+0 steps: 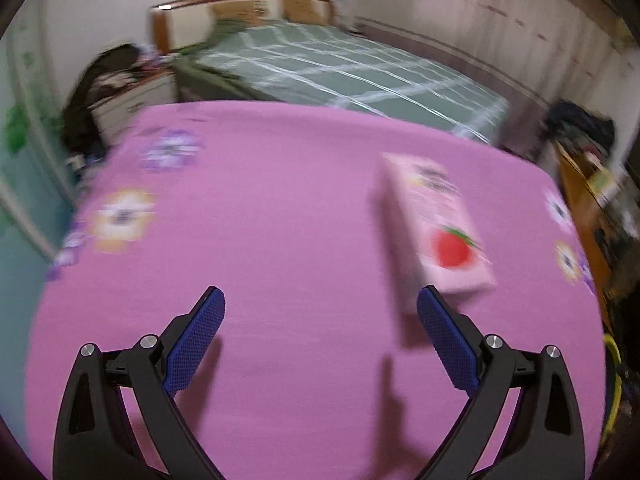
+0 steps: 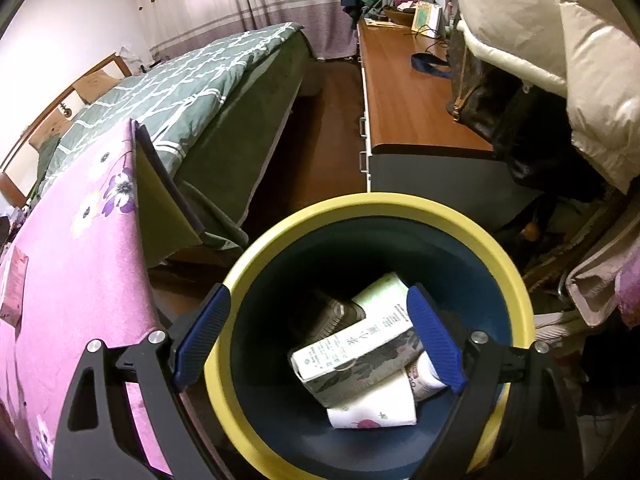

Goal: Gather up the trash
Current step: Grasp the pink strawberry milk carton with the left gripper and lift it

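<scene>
Now left gripper (image 1: 320, 308) fingers apart beside pink carton (image 1: 436, 228) on pink cloth (image 1: 280, 208), right gripper (image 2: 318, 320) fingers apart, empty, above yellow-rimmed bin (image 2: 516, 280) holding cartons.

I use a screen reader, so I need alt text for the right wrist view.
The open right gripper hangs over a yellow-rimmed bin holding cartons and a paper cup. A pink floral cloth lies left, a green bed behind.

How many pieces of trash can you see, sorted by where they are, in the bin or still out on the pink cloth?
In the bin: 4, namely a grey-green carton, a pale green carton, a dark wrapper and a white flowered carton.
On the pink cloth: 1, a pink strawberry carton.
Total: 5
</scene>
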Available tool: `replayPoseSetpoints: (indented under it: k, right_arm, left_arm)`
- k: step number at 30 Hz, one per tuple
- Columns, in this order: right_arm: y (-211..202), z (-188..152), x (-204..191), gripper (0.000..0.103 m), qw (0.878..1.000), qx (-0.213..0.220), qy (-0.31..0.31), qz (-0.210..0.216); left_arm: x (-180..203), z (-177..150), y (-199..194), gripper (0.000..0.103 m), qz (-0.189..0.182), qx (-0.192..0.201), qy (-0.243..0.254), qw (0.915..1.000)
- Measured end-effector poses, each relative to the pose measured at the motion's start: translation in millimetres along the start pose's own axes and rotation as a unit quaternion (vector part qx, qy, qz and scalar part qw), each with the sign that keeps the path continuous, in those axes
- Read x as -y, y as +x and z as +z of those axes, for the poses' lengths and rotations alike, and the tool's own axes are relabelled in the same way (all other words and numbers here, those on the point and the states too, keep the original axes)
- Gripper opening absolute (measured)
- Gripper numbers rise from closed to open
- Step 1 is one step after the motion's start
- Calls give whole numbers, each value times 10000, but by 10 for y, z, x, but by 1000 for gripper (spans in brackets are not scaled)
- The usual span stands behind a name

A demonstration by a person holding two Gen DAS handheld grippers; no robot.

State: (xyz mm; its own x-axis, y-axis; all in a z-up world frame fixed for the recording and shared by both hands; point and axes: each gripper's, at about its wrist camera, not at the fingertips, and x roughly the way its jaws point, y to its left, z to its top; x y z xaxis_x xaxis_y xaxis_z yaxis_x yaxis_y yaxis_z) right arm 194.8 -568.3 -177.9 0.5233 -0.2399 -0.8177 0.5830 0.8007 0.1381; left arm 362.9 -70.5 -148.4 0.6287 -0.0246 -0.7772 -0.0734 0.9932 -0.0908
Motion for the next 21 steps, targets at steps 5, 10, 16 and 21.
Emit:
replayPoseSetpoints:
  k: [5, 10, 16, 21]
  right_arm:
    - [7, 18, -133, 85, 9999, 13, -108, 85]
    - [-15, 23, -166, 85, 9999, 19, -144, 49]
    - [-27, 21, -81, 85, 9999, 4, -97, -27]
    - [-16, 40, 14, 85, 10000, 7, -10, -27]
  left_arm:
    - [-199, 193, -148, 95, -387, 57, -261, 9989]
    - [317, 321, -22, 98, -900, -190, 70, 9957]
    - [832, 260, 333, 98, -640, -459, 331, 9963]
    - [908, 317, 531, 88, -265, -590, 290, 9975]
